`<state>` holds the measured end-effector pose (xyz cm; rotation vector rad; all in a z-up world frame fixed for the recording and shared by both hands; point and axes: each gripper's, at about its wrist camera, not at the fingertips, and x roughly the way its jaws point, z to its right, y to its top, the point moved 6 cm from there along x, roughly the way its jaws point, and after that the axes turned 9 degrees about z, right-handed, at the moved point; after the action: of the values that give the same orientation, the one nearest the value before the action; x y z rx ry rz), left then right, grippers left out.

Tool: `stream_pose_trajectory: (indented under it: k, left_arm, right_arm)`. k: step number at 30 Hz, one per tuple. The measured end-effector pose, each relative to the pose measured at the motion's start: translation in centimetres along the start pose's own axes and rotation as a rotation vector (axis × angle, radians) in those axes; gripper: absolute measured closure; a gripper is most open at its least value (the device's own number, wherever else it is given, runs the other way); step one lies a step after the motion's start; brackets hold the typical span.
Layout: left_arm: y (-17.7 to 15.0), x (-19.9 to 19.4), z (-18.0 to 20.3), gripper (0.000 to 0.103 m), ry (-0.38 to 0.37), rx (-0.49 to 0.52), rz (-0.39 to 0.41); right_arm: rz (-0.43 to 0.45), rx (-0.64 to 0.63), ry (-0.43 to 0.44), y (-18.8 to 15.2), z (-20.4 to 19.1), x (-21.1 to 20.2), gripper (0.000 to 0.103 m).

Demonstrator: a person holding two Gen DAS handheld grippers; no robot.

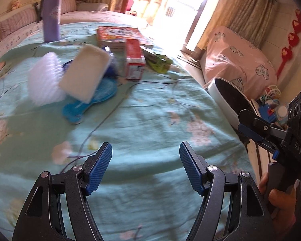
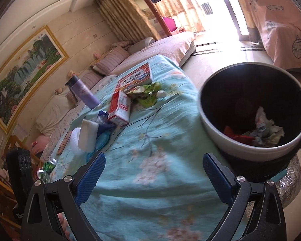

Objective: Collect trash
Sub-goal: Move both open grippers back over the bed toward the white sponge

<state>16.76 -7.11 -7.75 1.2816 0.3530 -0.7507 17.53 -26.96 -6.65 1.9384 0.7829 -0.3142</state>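
Note:
My left gripper [image 1: 145,160] hangs open over the teal flowered tablecloth [image 1: 150,110], nothing between its blue pads. Further back on the table lie a white foam tray [image 1: 86,74], a clear bubbly plastic piece [image 1: 45,78], a red-and-white carton [image 1: 134,58] and a crumpled green wrapper [image 1: 158,61]. My right gripper [image 2: 153,160] is open and empty at the table's near edge, and shows in the left wrist view [image 1: 240,120] beside the bin. The round trash bin [image 2: 210,124], white outside and black inside, stands just right of the table and holds crumpled paper [image 2: 266,128].
A purple bottle [image 1: 51,16] stands upright at the back of the table. A red printed book [image 1: 120,35] and a blue flat object [image 1: 94,100] lie among the clutter. A green can [image 2: 50,164] sits near the table's left edge. A sofa and a pink-covered piece of furniture [image 1: 240,60] flank the table.

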Motion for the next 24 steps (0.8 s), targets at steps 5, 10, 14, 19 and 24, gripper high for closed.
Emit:
stream_pose_trajectory:
  k: [5, 10, 14, 19, 24]
  left_arm:
    - [-0.1, -1.2, -3.7, 0.032, 0.046, -0.058, 0.015]
    - [0.2, -2.2, -6.8, 0.032, 0.084, -0.105, 0.037]
    - [0.3, -2.7, -8.6, 0.032, 0.104, -0.129, 0.048]
    - [0.6, -2.8, -10.6, 0.032, 0.128, -0.154, 0.052]
    - [1.8, -2.5, -12.2, 0.032, 0.141, -0.155, 0.062]
  right_arm:
    - [-0.027, -0.027, 0.025, -1.2, -2.3, 1.3, 0.004]
    - [-0.057, -0.044, 0.034, -2.1, -3.9, 2.8, 0.004]
    - [-0.078, -0.055, 0.042, -2.9, -5.1, 4.0, 0.004]
    - [-0.095, -0.078, 0.057, -3.5, -6.7, 5.3, 0.004]
    - [-0.099, -0.091, 0.086, -3.5, -8.4, 6.2, 0.005]
